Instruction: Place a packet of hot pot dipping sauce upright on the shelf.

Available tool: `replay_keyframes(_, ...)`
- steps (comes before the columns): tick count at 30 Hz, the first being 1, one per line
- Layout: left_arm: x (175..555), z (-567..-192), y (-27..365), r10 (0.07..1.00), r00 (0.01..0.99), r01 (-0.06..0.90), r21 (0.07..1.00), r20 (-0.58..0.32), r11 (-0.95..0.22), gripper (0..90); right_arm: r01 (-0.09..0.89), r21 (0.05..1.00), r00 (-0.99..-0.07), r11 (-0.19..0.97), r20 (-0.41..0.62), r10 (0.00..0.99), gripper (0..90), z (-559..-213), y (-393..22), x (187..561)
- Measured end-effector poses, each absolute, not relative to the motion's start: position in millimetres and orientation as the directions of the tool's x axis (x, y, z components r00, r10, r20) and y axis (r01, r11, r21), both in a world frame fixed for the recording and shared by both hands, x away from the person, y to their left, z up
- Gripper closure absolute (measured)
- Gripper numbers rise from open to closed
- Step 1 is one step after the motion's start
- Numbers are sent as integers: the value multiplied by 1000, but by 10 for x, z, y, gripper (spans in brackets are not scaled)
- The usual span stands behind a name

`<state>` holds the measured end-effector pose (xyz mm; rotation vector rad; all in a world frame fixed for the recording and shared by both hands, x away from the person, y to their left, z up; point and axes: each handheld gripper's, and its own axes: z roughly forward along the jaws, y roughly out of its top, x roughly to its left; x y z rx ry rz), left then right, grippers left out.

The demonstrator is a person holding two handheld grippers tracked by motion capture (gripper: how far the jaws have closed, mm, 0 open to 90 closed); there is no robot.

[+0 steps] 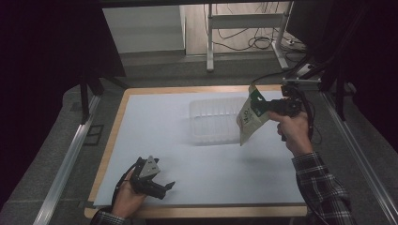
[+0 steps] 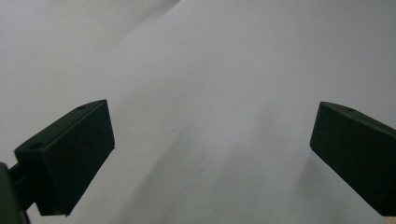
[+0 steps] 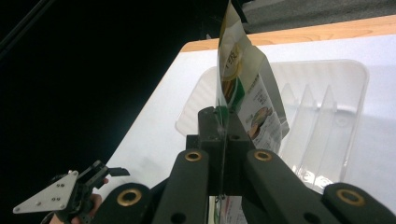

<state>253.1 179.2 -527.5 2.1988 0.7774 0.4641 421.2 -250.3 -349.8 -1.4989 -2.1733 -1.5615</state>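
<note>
**Ana:** High view first: the right gripper (image 1: 268, 106) has a printed pouch (image 1: 249, 120) pinched by its top corner, and the pouch hangs in the air at the right end of the clear plastic tray (image 1: 213, 123). I'd call this the carrying step, with the pouch lifted and on its way to the tray.

**Ben:** Agreed. In the right gripper view the jaws are pressed together on the pouch's (image 3: 243, 88) edge, with no gap showing between them, and the tray (image 3: 343, 79) lies just beyond, ribbed floor up. Is the pouch touching it?

**Ana:** I can't say for certain. From above, the lower corner of the pouch overlaps the tray's right rim, but it looks held clear rather than resting.

**Ben:** Then my guess for the next move: bring the pouch over the middle of the tray, lower it until it lies on the ribs, and only then part the jaws. It hangs tilted, so it may flop as it lands.

**Ana:** And the left gripper (image 1: 168, 186)?

**Ben:** Well away from the tray, toward the person's side and to its left, low over the white table cover (image 1: 155, 117). In the left gripper view its jaws stand wide apart with nothing between them, just the cover (image 2: 210, 93) beneath.

**Ana:** So it's idle. It could steady the tray if the pouch nudges it, but nothing calls for that yet.
</note>
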Motion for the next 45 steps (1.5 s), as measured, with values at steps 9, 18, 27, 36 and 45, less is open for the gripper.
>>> replay_keyframes(9, 2529, -5273, 1792, 657, 749, 385, 751, 85, -536, 0, 729, 684, -511, 6, 538, 670, 895, -3484, -2501, 4374)
replay_keyframes(18, 2530, -5267, 1802, 657, 750, 385, 756, 78, -529, 0, 730, 683, -500, 11, 523, 690, 895, -3503, -2480, 4529)
replay_keyframes(27, 2535, -5257, 1829, 661, 749, 392, 773, 47, -499, 0, 729, 684, -495, 22, 506, 706, 895, -3506, -2437, 4679)
replay_keyframes(36, 2541, -5238, 1866, 656, 755, 395, 795, 6, -461, 0, 730, 683, -488, 29, 491, 722, 894, -3519, -2371, 4826)
replay_keyframes(45, 2545, -5235, 1876, 654, 756, 398, 805, -16, -440, 0, 731, 681, -483, 46, 468, 740, 894, -3561, -2310, 4934)
